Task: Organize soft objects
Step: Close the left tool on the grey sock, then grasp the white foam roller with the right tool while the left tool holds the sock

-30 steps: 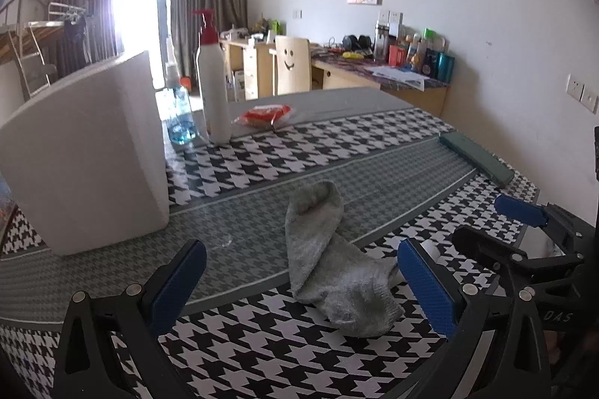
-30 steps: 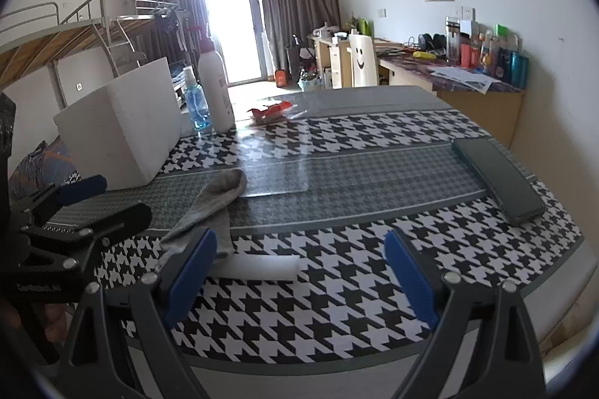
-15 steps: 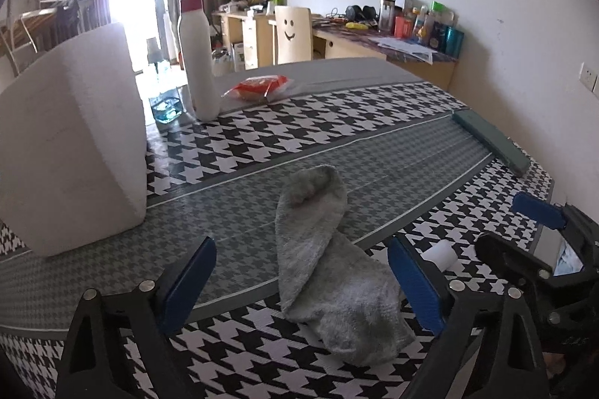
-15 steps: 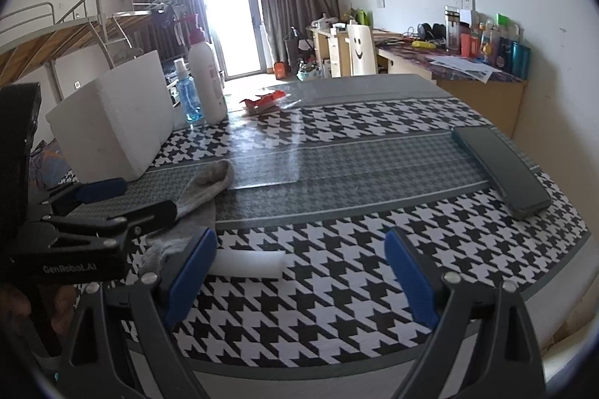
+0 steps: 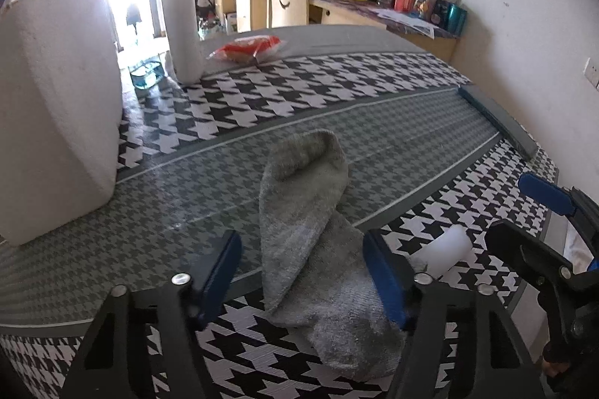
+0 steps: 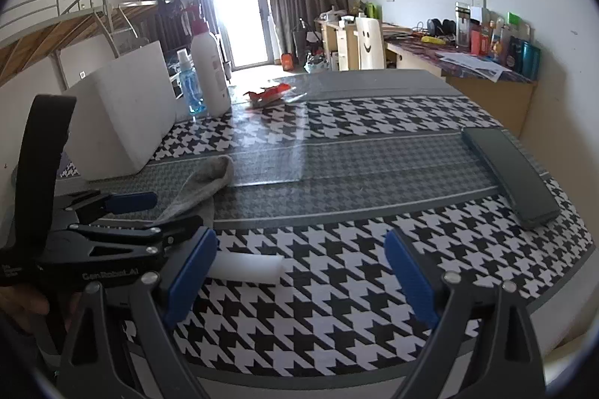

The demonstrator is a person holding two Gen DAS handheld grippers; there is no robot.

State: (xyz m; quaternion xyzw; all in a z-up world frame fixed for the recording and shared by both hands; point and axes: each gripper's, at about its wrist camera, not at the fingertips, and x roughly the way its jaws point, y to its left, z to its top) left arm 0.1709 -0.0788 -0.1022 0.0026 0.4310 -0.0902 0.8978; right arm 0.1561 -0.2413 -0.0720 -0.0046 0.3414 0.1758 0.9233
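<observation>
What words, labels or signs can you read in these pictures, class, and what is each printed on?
"GenRobot.AI": white print on the black body of the left gripper.
Smiley face, a sign with no letters: chair back.
White pump bottle: label too blurred to read.
Desk items: too small to read.

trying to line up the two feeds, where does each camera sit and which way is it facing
Left wrist: on the left gripper, angled down at the grey sock between its closing jaws; the right gripper shows at right.
Right wrist: on the right gripper, jaws open over the houndstooth table; the left gripper and a hand show at left.
Shared: sock, white roll, foam block, white bottle.
</observation>
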